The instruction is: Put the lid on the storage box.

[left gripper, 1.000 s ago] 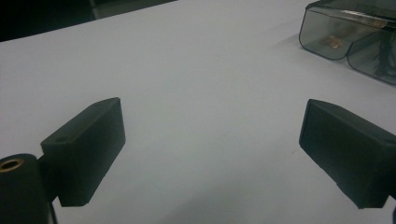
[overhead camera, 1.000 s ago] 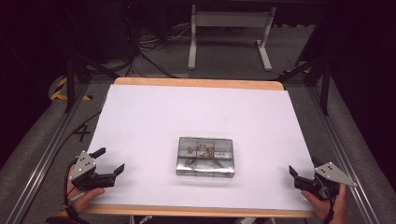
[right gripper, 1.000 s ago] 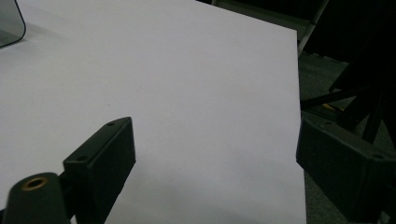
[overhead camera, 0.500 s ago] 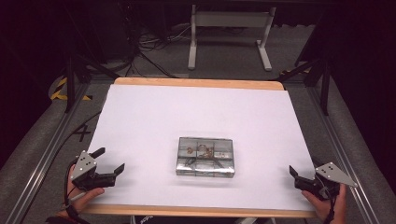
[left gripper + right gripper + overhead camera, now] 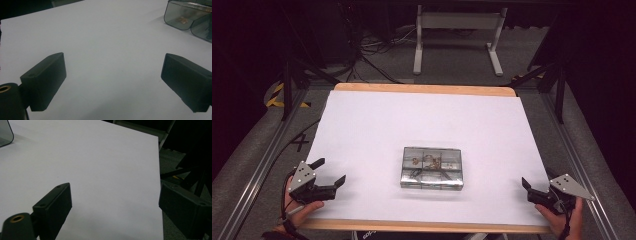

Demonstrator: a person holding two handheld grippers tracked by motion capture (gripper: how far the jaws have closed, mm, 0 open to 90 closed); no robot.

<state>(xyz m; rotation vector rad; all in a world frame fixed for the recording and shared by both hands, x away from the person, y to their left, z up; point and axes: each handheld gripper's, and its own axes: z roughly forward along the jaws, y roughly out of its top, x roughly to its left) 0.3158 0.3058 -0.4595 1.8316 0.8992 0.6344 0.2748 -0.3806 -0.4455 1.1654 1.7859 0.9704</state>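
Resting near the middle of the white table (image 5: 377,125): a clear compartment box (image 5: 432,168), lid shut, small brownish bits inside. Hovering at the near left corner, left gripper (image 5: 331,173), jaws spread wide, nothing between them. Hovering at the near right edge, right gripper (image 5: 537,185), jaws likewise spread. Both well apart from the box.
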